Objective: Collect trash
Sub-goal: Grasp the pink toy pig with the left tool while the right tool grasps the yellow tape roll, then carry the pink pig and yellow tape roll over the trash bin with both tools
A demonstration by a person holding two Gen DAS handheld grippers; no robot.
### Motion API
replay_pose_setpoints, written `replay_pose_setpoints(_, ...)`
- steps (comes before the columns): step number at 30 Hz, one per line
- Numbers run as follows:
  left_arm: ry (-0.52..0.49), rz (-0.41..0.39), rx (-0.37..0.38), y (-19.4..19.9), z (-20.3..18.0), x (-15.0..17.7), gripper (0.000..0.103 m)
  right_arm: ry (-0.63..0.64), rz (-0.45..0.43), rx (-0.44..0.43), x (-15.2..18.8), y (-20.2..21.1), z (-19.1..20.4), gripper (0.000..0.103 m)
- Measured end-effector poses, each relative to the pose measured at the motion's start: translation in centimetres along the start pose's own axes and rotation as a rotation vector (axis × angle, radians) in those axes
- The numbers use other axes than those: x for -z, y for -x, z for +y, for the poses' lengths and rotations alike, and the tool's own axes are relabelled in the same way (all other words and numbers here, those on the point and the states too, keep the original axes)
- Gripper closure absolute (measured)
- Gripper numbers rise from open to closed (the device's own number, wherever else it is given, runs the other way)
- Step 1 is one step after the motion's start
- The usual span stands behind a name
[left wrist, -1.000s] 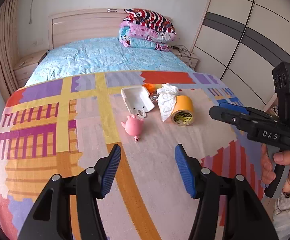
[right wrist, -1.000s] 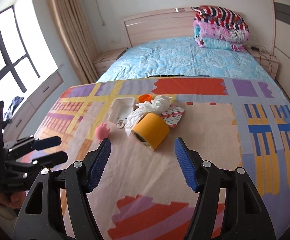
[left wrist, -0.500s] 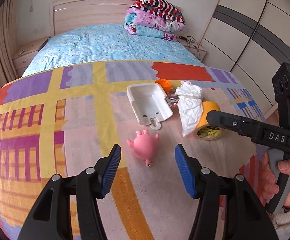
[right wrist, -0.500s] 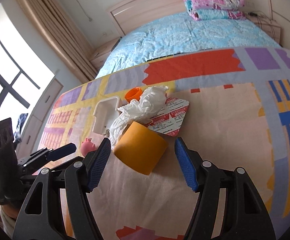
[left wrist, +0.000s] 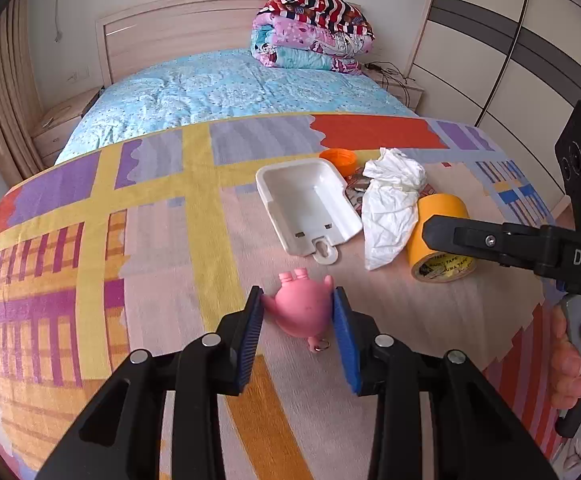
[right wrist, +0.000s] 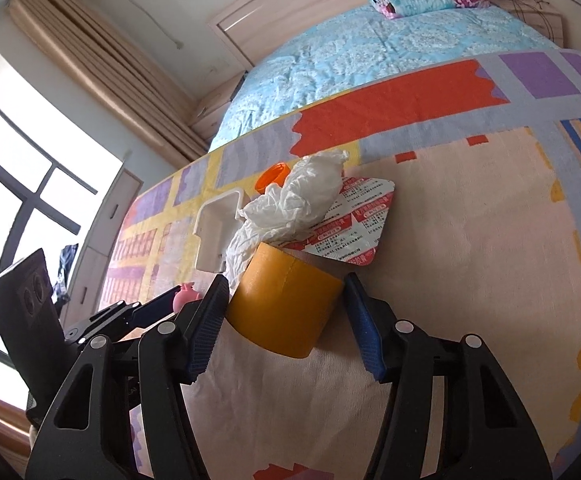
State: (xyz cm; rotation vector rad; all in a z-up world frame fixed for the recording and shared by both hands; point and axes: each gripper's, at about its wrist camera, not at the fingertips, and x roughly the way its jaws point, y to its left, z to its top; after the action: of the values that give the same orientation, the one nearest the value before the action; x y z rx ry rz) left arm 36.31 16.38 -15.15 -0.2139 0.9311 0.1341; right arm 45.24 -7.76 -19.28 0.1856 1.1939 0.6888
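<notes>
We've got the left gripper (left wrist: 297, 312) low over the patterned blanket (left wrist: 90, 240), and its jaws have just been closing w/ the pink pig toy (left wrist: 304, 308) between them; both blue pads now sit against the toy's sides, so it's grasping the toy, which lies on the blanket. Our right gripper (right wrist: 286, 308) straddles the yellow tape roll (right wrist: 286, 304), which lies on its side on the blanket. Its jaws have also just been closing: the left pad touches the roll, but there's a sliver of gap at the right pad, so it isn't clenched on the roll yet. Just beyond the roll is the crumpled white tissue (right wrist: 294, 204), draped partly over a red-and-white blister pack (right wrist: 354, 228). Next to the tissue, on the window side, sits the white plastic tray (left wrist: 306, 204), open side up, and behind it the orange cap (left wrist: 338, 158). All of these cluster close together near the blanket's middle, w/ the toy a bit apart on our side. In the left view we see a hand (left wrist: 578, 360) around the right gripper's handle at the frame's right edge. Farther back is the blue bedspread (left wrist: 218, 88) w/ folded quilts (left wrist: 310, 32) stacked by the headboard (left wrist: 170, 36).
</notes>
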Motion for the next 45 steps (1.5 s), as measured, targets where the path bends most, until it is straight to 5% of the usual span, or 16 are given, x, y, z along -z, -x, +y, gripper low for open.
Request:
replay_pose_setpoints(17, -0.084, -0.084, 0.023, 8.6, -3.6, 4.1, 0.069, 0.096, -0.052, -0.027, 4.8, 7.6, 2.7, 0.045)
replay_pose_setpoints(34, -0.133, -0.183, 0.071, 20.1, -7.8, 13.9, 0.069, 0.193, -0.177, -0.076, 16.2, 17.3, 6.9, 0.045)
replay_pose_setpoints(45, -0.063, -0.143, 0.141, 22.5, -7.4, 22.0, 0.069, 0.209, -0.108, -0.103, 23.5, 16.3, 7.3, 0.045)
